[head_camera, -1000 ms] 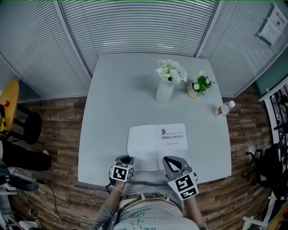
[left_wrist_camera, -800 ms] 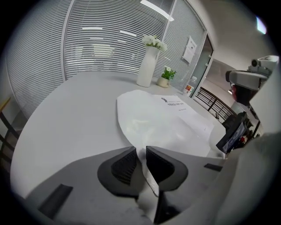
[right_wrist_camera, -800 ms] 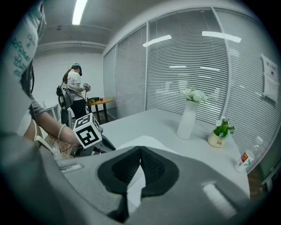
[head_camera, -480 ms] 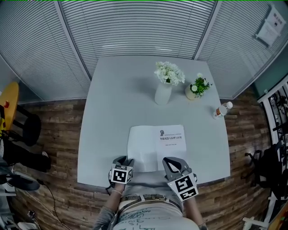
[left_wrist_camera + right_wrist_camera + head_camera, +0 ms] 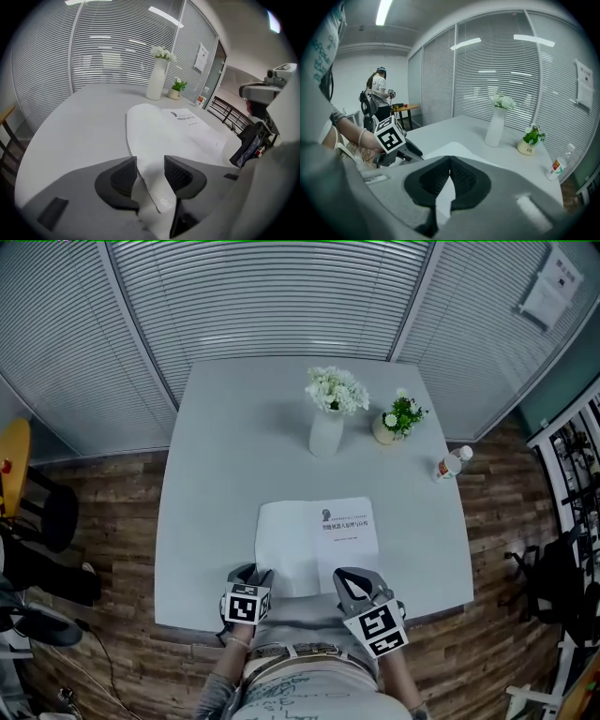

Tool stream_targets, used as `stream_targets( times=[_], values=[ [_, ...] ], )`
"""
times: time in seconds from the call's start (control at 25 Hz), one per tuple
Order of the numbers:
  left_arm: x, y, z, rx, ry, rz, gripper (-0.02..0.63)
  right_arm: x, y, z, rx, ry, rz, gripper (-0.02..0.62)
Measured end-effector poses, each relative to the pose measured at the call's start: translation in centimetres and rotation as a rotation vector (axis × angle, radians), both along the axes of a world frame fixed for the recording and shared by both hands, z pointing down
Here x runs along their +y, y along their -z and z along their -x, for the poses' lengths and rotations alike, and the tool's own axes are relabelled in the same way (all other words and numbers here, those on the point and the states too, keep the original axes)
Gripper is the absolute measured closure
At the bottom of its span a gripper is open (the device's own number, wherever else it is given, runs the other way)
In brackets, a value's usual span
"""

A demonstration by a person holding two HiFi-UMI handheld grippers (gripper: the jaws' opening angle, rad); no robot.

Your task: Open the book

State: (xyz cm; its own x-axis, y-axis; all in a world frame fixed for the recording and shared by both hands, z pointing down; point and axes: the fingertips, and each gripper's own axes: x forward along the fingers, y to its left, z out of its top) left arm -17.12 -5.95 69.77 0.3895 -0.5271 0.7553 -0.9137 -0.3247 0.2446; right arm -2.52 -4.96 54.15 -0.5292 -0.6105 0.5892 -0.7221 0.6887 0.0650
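Our book (image 5: 319, 535) lies open on the counter (image 5: 234, 456), near our edge. Our left gripper (image 5: 261, 574) jaws have just been opening, with the book's corner loose between them. Our right gripper (image 5: 350, 576) jaws are closed together.

One pale grey rectangular tabletop (image 5: 225, 456) carries one open white paper book (image 5: 314, 535) at 6 o'clock. One tall white vase of white flowers (image 5: 325, 430) and one small green potted plant (image 5: 397, 418) stand toward 12 o'clock, with one clear plastic bottle (image 5: 450, 463) at 2 o'clock. Two tools are counted: the left hand-held gripper (image 5: 255, 575) at 7 o'clock and the right hand-held gripper (image 5: 355, 579) at 5 o'clock.
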Motion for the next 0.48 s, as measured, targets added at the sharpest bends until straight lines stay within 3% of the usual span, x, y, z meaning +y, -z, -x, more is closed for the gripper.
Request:
stream_targets(
  times=[0.24, 0.48],
  values=[
    [-0.4, 1.3, -0.9, 0.031, 0.007, -0.030, 0.426, 0.0, -0.1, -0.8, 0.006, -0.012, -0.002, 0.592],
    [-0.2, 2.4, -3.0, 0.073, -0.053, -0.023, 0.426, -0.2, -0.3, -1.4, 0.016, -0.019, -0.003, 0.592]
  ],
)
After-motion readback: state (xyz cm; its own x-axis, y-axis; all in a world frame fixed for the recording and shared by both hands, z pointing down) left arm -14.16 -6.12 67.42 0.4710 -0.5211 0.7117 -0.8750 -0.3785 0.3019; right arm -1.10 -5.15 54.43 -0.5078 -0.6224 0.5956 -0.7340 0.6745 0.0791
